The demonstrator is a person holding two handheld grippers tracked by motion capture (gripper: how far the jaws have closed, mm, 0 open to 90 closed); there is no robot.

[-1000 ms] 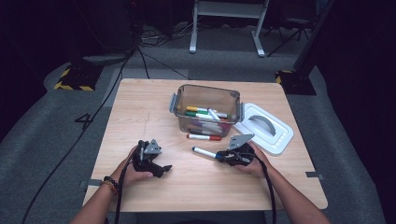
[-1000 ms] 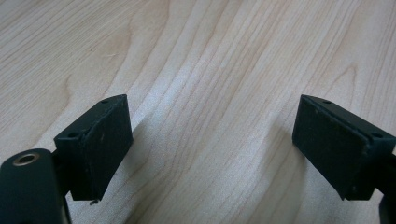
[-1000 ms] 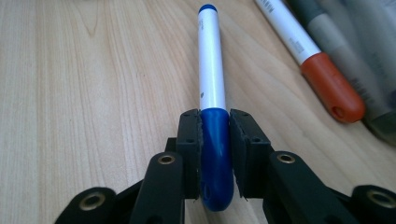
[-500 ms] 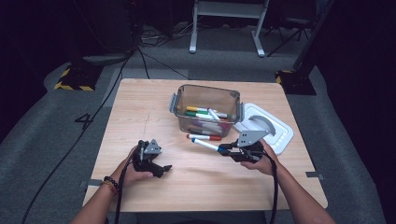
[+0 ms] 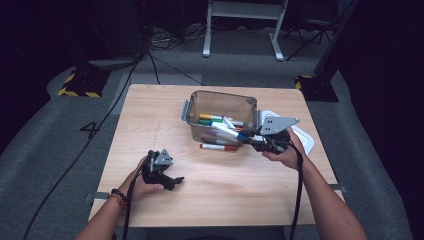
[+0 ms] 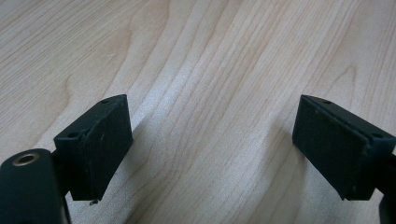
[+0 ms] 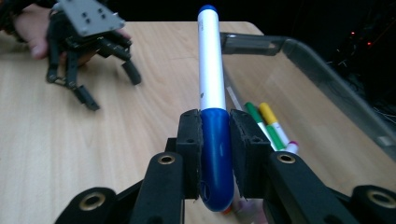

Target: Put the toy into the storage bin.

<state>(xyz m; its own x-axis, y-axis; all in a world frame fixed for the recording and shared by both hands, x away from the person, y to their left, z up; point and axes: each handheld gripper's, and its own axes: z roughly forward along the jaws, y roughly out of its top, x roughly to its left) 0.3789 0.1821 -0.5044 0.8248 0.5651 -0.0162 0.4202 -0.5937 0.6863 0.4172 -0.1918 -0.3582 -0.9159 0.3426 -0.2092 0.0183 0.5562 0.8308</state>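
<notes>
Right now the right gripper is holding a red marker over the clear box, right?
Not quite: the marker clamped in the right gripper is blue and white, not red, as the right gripper view shows. It is held by the clear box; a red marker lies on the table.

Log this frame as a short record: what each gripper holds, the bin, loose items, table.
right gripper: shut on blue marker, gripped at its cap, beside the bin
left gripper: open, holding nothing, low over the table
bin: clear plastic, open, several markers inside
lid: white, on the table beyond the right hand
loose item: red marker on the table in front of the bin
</notes>
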